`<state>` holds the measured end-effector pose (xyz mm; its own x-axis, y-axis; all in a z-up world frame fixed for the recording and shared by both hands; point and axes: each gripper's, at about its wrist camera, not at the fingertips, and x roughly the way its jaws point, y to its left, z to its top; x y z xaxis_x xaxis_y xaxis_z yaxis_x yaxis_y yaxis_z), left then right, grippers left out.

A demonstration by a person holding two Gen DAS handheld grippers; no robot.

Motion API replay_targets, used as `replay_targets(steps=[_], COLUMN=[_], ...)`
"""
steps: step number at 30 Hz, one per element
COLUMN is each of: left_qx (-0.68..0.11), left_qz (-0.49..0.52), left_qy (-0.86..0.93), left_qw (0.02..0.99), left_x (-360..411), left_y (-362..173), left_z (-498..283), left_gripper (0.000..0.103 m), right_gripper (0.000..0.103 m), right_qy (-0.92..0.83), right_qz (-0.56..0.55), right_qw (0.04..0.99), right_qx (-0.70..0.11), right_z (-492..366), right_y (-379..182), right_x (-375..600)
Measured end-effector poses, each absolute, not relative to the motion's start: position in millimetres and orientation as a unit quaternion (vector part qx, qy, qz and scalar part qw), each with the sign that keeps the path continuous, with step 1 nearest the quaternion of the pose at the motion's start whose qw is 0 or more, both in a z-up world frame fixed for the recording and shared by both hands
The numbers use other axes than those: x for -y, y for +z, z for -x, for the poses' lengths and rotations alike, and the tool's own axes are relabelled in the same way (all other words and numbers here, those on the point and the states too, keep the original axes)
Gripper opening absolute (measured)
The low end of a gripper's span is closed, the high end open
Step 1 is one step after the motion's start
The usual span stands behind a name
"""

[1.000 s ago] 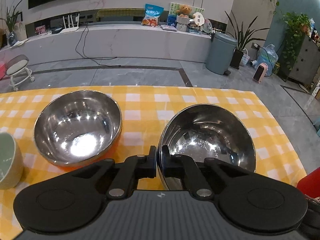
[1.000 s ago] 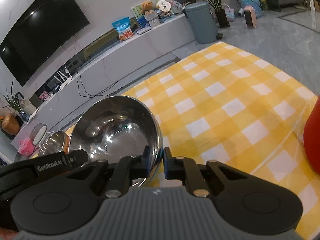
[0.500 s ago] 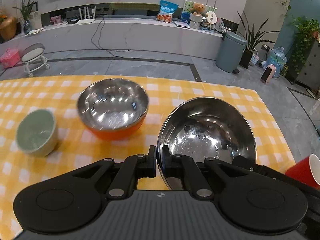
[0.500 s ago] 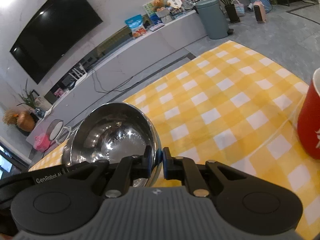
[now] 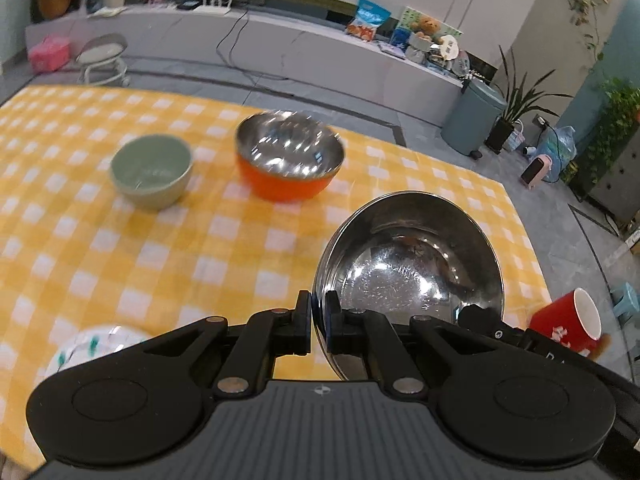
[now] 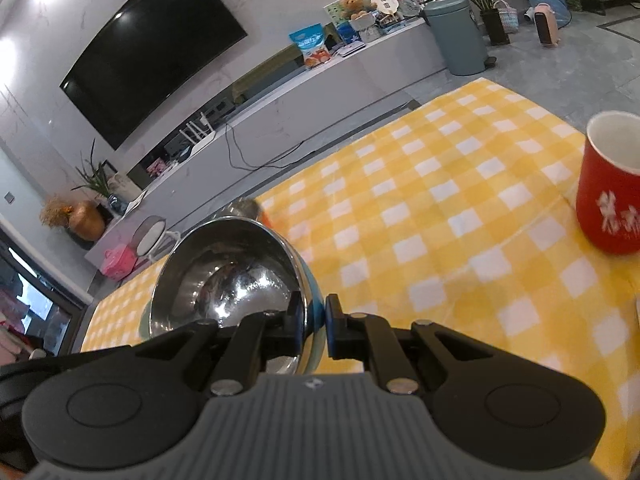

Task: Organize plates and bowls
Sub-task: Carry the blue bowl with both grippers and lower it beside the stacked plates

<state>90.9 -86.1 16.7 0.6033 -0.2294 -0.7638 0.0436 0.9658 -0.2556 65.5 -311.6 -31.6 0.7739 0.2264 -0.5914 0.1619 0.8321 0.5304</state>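
Steel bowl raised higher than before; left claw and right claw both pinching rim.

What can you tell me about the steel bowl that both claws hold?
The steel bowl is round and deep, with a mirror-like inside and a thin rim. A blue outside shows in the right wrist view. It is held lifted and tilted above the yellow checked tablecloth. The left claw pinches its rim on one side, the right claw on the other. It looks empty.
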Motion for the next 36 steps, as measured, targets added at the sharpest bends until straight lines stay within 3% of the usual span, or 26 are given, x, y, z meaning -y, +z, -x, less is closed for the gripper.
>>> replay_targets(steps=[17, 36], left_qx=[-0.5, -0.523], left_qz=[0.187, 0.206], left_qy=[-0.081, -0.081], left_qw=[0.842, 0.823], left_x=[40.5, 39.2], left_y=[-22.3, -53.7], left_z=[-34.1, -36.3], left_gripper=[0.007, 0.012], right_gripper=[0.012, 0.012], right_qy=[0.044, 0.012], right_qz=[-0.298, -0.275], right_qw=[0.884, 0.872], right_qx=[-0.358, -0.406], right_z=[14.1, 5.9], right_y=[-54.4, -71.9], right_x=[288.3, 281.9])
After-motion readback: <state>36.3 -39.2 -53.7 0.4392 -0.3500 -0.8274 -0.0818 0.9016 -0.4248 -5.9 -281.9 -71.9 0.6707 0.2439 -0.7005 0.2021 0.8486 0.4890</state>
